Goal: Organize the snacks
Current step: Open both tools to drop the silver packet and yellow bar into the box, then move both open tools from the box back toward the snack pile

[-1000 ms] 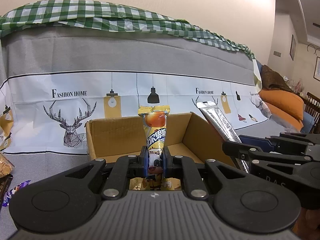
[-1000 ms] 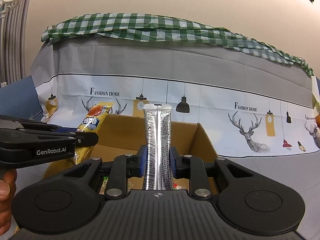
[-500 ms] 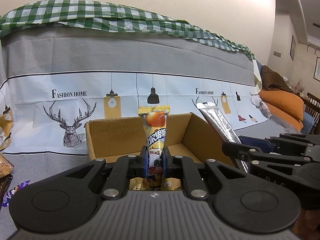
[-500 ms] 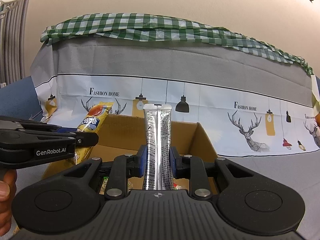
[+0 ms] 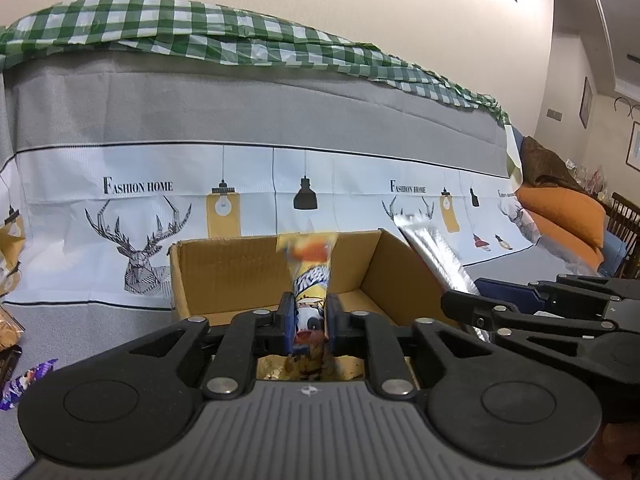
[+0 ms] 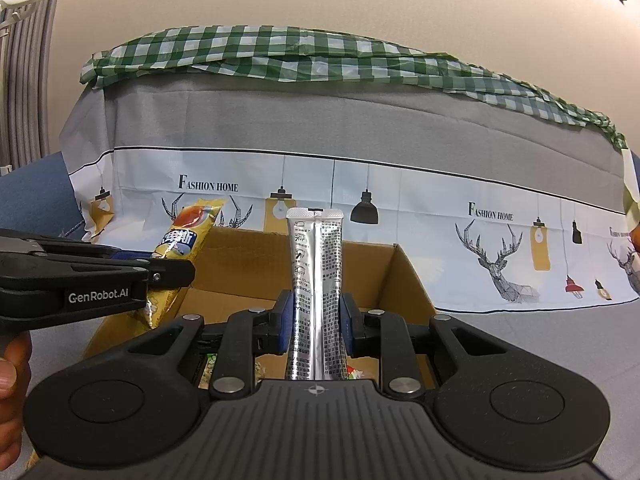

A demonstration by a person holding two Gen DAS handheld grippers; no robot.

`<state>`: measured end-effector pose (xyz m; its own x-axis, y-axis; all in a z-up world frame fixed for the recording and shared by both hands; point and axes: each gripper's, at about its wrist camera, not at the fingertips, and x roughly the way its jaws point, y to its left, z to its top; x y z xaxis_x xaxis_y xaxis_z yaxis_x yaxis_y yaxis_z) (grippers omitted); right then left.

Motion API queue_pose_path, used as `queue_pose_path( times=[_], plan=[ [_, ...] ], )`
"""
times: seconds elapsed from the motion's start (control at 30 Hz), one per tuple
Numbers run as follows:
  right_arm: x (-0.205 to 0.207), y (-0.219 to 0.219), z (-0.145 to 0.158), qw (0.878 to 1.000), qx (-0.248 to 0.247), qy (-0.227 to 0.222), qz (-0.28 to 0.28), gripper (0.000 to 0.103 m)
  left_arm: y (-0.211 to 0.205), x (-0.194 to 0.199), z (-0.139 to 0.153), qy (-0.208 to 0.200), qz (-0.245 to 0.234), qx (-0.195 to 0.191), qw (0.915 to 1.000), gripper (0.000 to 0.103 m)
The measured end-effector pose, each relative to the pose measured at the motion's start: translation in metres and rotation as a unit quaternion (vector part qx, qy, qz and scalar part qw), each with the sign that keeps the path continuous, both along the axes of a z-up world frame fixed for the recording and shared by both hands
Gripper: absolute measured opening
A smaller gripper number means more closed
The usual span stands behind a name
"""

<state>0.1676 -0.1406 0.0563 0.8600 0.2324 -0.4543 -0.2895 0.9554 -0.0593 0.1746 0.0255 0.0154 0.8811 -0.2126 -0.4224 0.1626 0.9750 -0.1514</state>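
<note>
So the left gripper (image 5: 308, 318) sat at the bottom centre of its view, jaws opening, with the yellow snack stick (image 5: 310, 280) upright but blurred between them, over the open cardboard box (image 5: 224, 268); I couldn't tell if the pads were touching it. Meanwhile the right gripper (image 6: 316, 320) was opening too, with the silver foil stick (image 6: 316, 280) upright between its barely parted blue pads, above that same box mid-frame.
</note>
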Motion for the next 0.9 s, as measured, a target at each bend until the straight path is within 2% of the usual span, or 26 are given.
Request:
queue_pose_path(
  times=[0.03, 0.07, 0.1, 0.17, 0.33, 0.57, 0.63, 0.67, 0.7, 0.73, 0.8, 0.9],
  plan=[
    [0.001, 0.000, 0.000, 1.000, 0.000, 0.001, -0.005, 0.032, 0.000, -0.001, 0.001, -0.003, 0.006, 0.001, 1.0000, 0.038],
    [0.002, -0.001, 0.000, 1.000, 0.000, 0.002, -0.011, 0.043, 0.001, -0.001, 0.001, -0.006, 0.010, 0.003, 0.9999, 0.044],
    [0.002, -0.002, 0.000, 1.000, 0.001, 0.002, -0.017, 0.054, 0.001, -0.001, 0.002, -0.008, 0.013, 0.002, 0.9999, 0.044],
    [0.003, -0.005, 0.000, 1.000, 0.008, 0.000, -0.025, 0.060, 0.003, 0.000, 0.002, -0.007, 0.018, -0.001, 0.9998, 0.044],
    [0.003, -0.006, -0.003, 1.000, 0.010, 0.001, -0.029, 0.064, 0.006, -0.001, 0.004, -0.008, 0.026, 0.003, 0.9996, 0.044],
    [0.003, -0.002, -0.002, 0.999, 0.021, 0.003, -0.033, 0.064, 0.023, -0.011, 0.010, -0.023, 0.040, 0.016, 0.9988, 0.043],
    [0.002, 0.000, -0.002, 0.999, 0.029, 0.004, -0.037, 0.064, 0.029, -0.017, 0.011, -0.025, 0.043, 0.020, 0.9986, 0.034],
    [0.001, 0.002, -0.001, 0.999, 0.033, 0.005, -0.038, 0.064, 0.033, -0.020, 0.011, -0.024, 0.043, 0.023, 0.9985, 0.023],
    [0.001, 0.003, -0.001, 0.999, 0.036, 0.006, -0.039, 0.063, 0.036, -0.024, 0.012, -0.023, 0.046, 0.028, 0.9983, 0.016],
    [0.000, 0.005, -0.001, 0.998, 0.041, 0.007, -0.039, 0.062, 0.040, -0.029, 0.013, -0.022, 0.050, 0.033, 0.9979, 0.014],
    [-0.001, 0.010, -0.001, 0.998, 0.051, 0.010, -0.037, 0.043, 0.049, -0.038, 0.014, -0.018, 0.054, 0.036, 0.9977, 0.010],
    [-0.005, 0.019, 0.000, 0.997, 0.071, 0.014, -0.029, 0.028, 0.071, -0.043, 0.018, 0.002, 0.064, 0.035, 0.9973, 0.010]
  ],
)
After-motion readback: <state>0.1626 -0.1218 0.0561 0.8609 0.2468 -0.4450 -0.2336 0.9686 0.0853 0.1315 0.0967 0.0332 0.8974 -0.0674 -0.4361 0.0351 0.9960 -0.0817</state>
